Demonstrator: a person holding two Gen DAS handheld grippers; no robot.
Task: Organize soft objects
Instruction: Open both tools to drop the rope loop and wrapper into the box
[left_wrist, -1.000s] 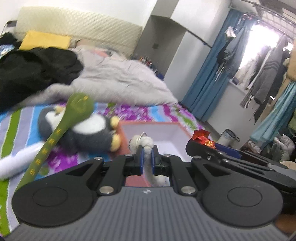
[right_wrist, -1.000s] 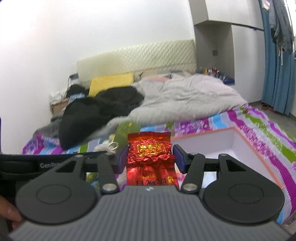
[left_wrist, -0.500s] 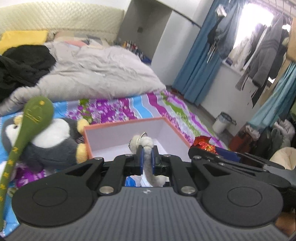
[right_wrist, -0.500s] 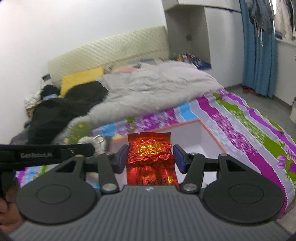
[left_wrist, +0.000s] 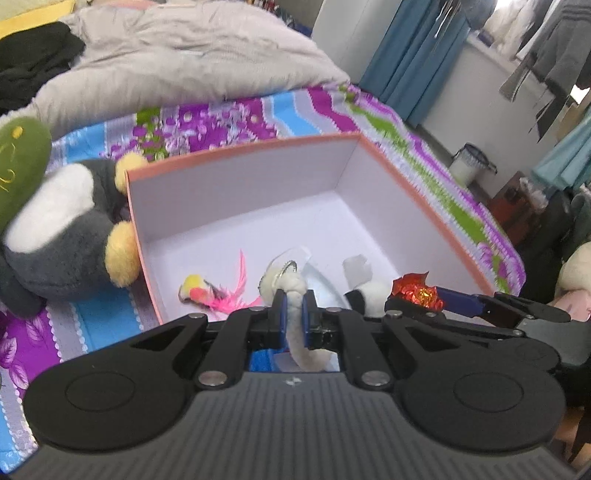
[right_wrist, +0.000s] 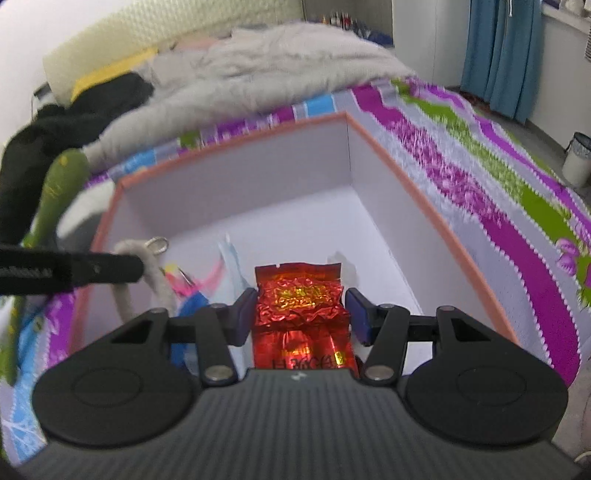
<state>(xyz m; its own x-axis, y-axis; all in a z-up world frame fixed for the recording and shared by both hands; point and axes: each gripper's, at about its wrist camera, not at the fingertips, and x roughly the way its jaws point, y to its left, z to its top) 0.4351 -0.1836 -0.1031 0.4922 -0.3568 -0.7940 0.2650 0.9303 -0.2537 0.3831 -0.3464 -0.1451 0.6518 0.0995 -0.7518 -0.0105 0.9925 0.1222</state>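
Note:
An open box (left_wrist: 424, 206) with orange rim and white inside stands on the bed; it also shows in the right wrist view (right_wrist: 424, 199). My left gripper (left_wrist: 293, 314) is shut on a white plush keychain (left_wrist: 295, 295) with a metal ring, held over the box's near edge. My right gripper (right_wrist: 300, 310) is shut on a red foil packet (right_wrist: 301, 299), held over the box; the packet (left_wrist: 417, 293) also shows in the left wrist view. Inside the box lie a pink and yellow toy (left_wrist: 212, 291), a clear bag and a small white plush (left_wrist: 371, 295).
A grey and white plush penguin (left_wrist: 55, 229) lies against the box's left side, with a long green plush (left_wrist: 18, 162) beside it. A grey duvet (left_wrist: 177, 59) and black clothes (left_wrist: 29, 62) lie further up the bed. A bin (left_wrist: 467, 166) stands on the floor at right.
Both grippers have moved forward and tilted down over the box, each still holding its object. The box's contents have come into view.

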